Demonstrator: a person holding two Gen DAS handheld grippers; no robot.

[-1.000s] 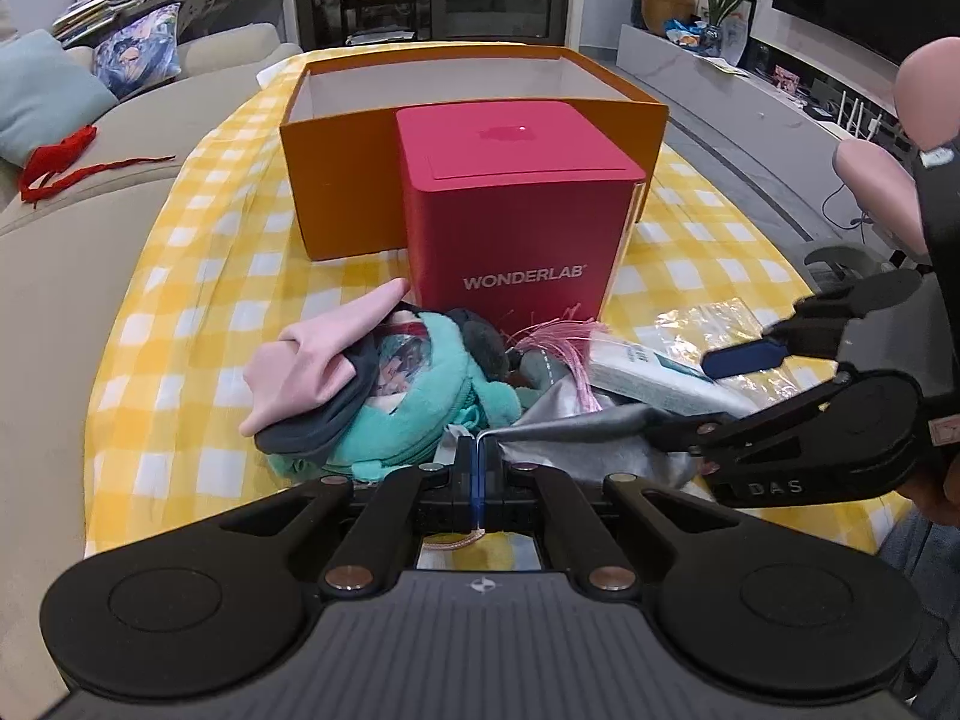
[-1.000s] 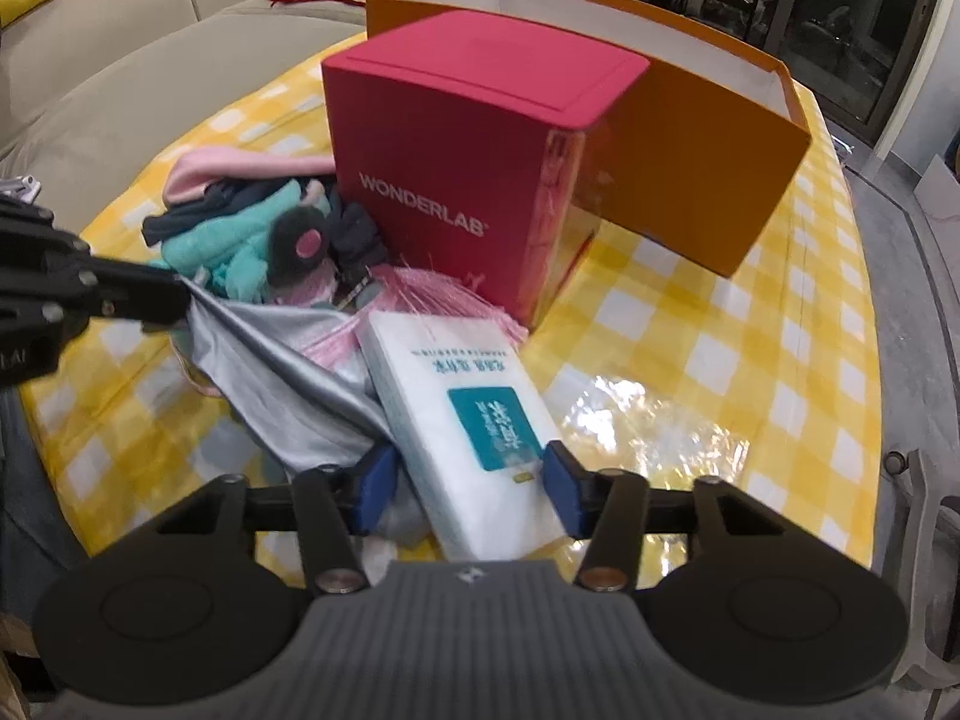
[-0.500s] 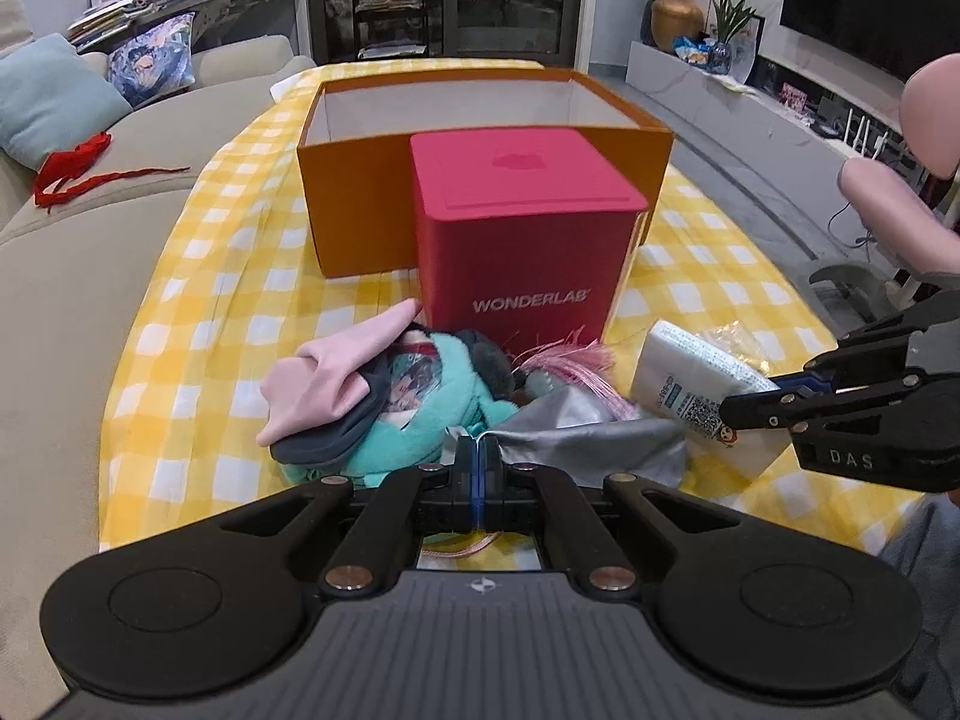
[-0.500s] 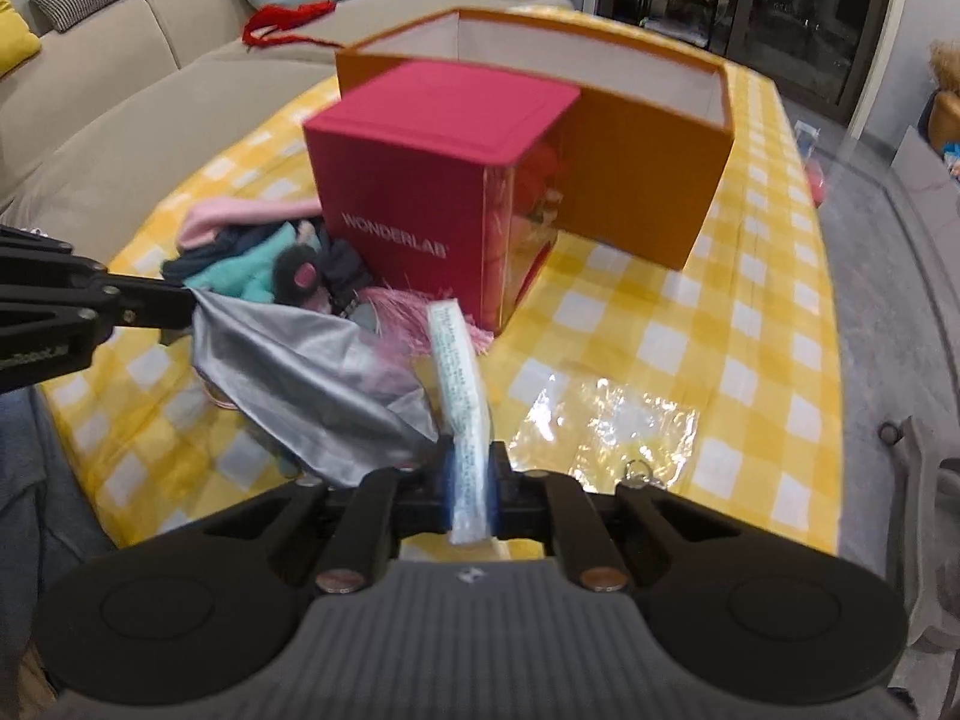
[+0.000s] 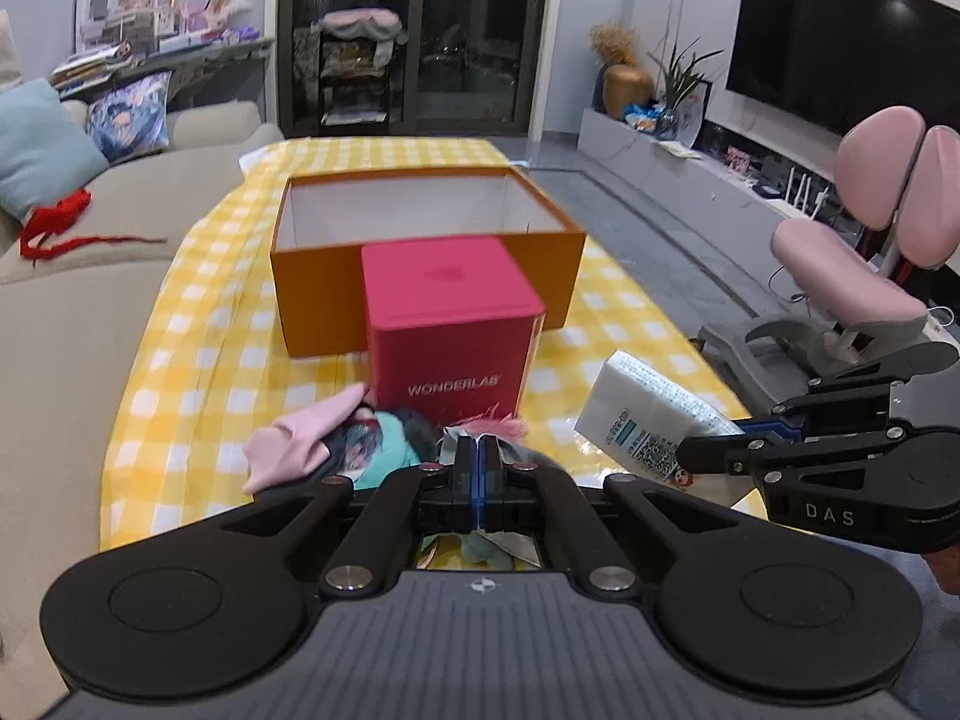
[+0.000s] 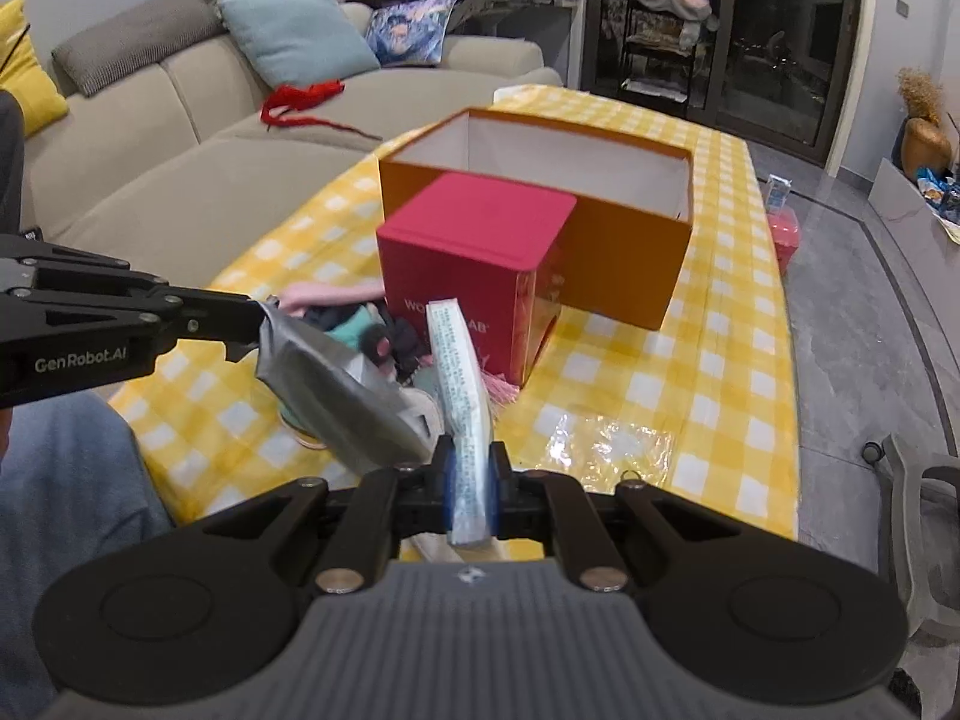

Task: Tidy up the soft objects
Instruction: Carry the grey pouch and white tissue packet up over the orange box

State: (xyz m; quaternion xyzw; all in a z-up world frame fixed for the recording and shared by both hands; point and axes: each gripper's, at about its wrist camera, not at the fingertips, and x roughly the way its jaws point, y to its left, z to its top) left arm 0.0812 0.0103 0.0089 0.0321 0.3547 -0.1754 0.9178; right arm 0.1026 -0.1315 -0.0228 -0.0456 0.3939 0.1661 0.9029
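While both grippers hang above the yellow-checked table (image 6: 708,372), the left gripper (image 5: 477,468) has its fingers pressed together on a corner of a grey pouch (image 6: 336,396), and the right gripper (image 6: 470,483), fingers just closed, pinches one end of a white tissue pack (image 6: 459,372). Ahead of the fingers sit a heap of soft clothes (image 5: 336,450), a red box (image 5: 450,324) and, beyond it, an open orange box (image 5: 420,252). Held by so little, either item could slip free, and the dangling pouch may snag the heap.
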